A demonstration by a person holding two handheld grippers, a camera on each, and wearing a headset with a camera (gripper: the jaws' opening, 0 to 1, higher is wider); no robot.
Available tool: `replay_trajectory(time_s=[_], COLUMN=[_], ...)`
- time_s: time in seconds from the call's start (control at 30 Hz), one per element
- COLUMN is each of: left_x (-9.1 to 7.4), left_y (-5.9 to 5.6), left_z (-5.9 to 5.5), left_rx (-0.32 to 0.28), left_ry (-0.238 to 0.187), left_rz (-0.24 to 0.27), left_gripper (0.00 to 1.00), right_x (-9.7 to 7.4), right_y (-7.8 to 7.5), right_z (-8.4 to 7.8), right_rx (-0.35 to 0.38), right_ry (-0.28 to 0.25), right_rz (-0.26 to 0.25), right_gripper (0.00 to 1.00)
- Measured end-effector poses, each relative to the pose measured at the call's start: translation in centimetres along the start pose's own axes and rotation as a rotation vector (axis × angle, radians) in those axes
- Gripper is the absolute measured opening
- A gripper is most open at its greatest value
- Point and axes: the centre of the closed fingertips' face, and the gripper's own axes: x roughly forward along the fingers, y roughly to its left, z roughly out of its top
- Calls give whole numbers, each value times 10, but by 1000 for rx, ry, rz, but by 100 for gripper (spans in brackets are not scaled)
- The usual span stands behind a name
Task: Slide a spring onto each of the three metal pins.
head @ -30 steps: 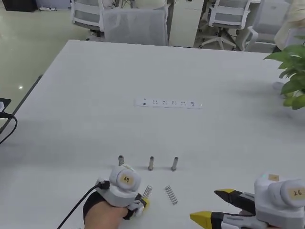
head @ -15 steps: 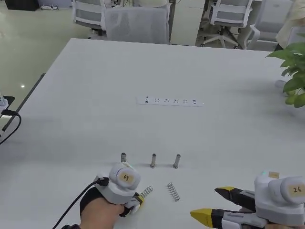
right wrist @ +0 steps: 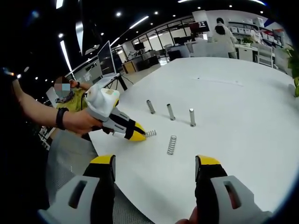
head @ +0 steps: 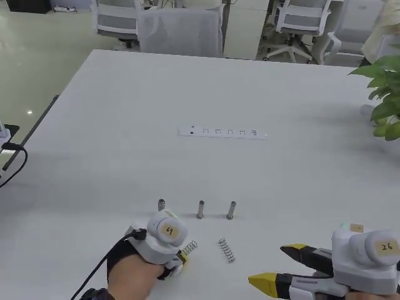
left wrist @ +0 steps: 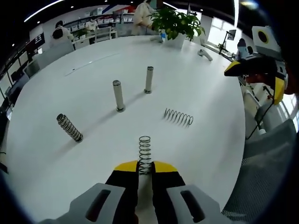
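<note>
On the white workbench [head: 125, 112], the left yellow-tipped gripper [left wrist: 145, 165] clamps a small steel coil spring [left wrist: 145, 150]. The spring-covered steel pin [left wrist: 69, 127] looks done. Next, probably, this coil goes over the bare steel middle pin [left wrist: 118, 95], which needs careful alignment. The right gripper [right wrist: 155, 161] hovers, jaws apart.

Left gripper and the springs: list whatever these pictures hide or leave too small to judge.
- Left gripper view: the held spring has its lower end buried between the fingers of the left gripper.
- Head view: the leftmost pin is too small to show how far down the fitted spring sits.
- Head view: the right gripper has its body cut off by the bottom edge.
</note>
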Motion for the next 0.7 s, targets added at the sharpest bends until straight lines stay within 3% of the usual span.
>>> replay_trajectory(time_s=[0.07, 0.2, 0.7], left_x=[0, -4, -32], left_y=[-1, -3, 2], left_z=[-1, -4, -1], left_rx=[28, 27, -33], left_ry=[9, 7, -81], left_rz=[-5, -21, -43], left_gripper=[2, 2, 2], right_x=[1, 5, 22], right_y=[1, 3, 15], right_z=[0, 1, 3], right_rx=[-3, -12, 1], right_ry=[4, 12, 15], right_rz=[5, 18, 67], right_gripper=[68, 68, 66])
